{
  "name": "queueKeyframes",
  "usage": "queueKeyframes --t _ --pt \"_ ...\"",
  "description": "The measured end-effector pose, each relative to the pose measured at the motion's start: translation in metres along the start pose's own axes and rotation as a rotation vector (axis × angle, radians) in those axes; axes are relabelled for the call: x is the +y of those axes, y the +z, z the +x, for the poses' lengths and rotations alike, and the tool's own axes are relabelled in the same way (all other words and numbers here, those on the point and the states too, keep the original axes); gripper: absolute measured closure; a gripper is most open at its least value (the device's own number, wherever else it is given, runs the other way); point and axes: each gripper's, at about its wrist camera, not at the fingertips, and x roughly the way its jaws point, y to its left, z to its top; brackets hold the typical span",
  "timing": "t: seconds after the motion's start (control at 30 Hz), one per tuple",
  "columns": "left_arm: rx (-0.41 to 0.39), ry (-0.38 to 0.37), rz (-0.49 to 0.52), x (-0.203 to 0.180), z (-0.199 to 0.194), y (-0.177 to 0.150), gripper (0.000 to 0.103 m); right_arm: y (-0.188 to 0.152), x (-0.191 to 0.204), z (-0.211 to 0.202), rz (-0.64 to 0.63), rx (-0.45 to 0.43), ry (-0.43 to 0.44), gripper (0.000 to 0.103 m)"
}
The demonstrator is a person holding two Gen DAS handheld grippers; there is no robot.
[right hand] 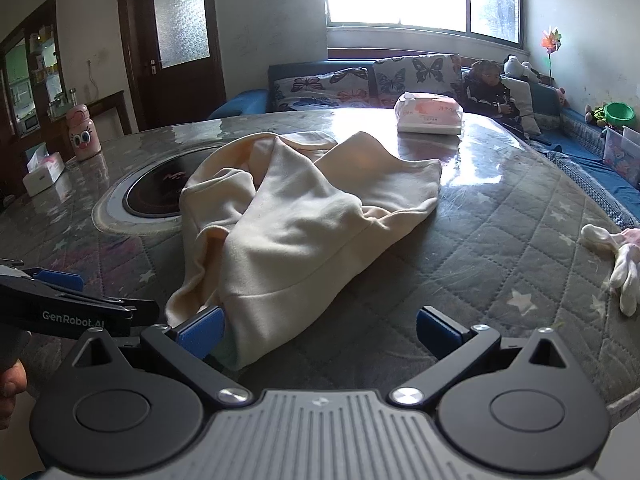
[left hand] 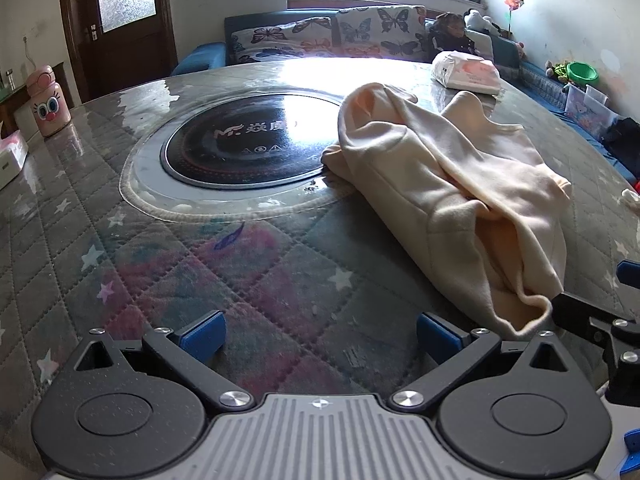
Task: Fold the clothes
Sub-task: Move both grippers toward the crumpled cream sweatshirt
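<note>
Both grippers hover low over the quilted table (left hand: 168, 280) with their blue pads spread wide and nothing between them. One cream garment (left hand: 448, 184) lies crumpled on the table, its far edge overlapping the round black induction cooktop (left hand: 240, 148). Its near hem reaches the right gripper (right hand: 318, 330), just beside that gripper's left pad (right hand: 202, 330). Over bare quilting, the left gripper (left hand: 320, 332) sits left of the garment. A tissue pack (right hand: 428, 114) rests beyond it.

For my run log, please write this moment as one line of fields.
task: fold clothes | cream garment: crumpled on quilted table | left gripper: open, empty | right gripper: open, at garment hem | fold: not started
</note>
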Motion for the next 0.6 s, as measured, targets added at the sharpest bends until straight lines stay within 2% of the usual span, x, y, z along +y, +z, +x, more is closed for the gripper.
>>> queueKeyframes --t 0.33,0.6 --pt "0.005 -0.024 -0.02 0.0 -0.006 -0.005 0.0 -0.011 0.002 -0.001 0.012 0.027 0.006 0.0" --pt "0.002 -0.007 -0.003 -0.004 -0.01 -0.009 0.0 -0.012 0.002 -0.003 0.014 0.025 0.008 0.0"
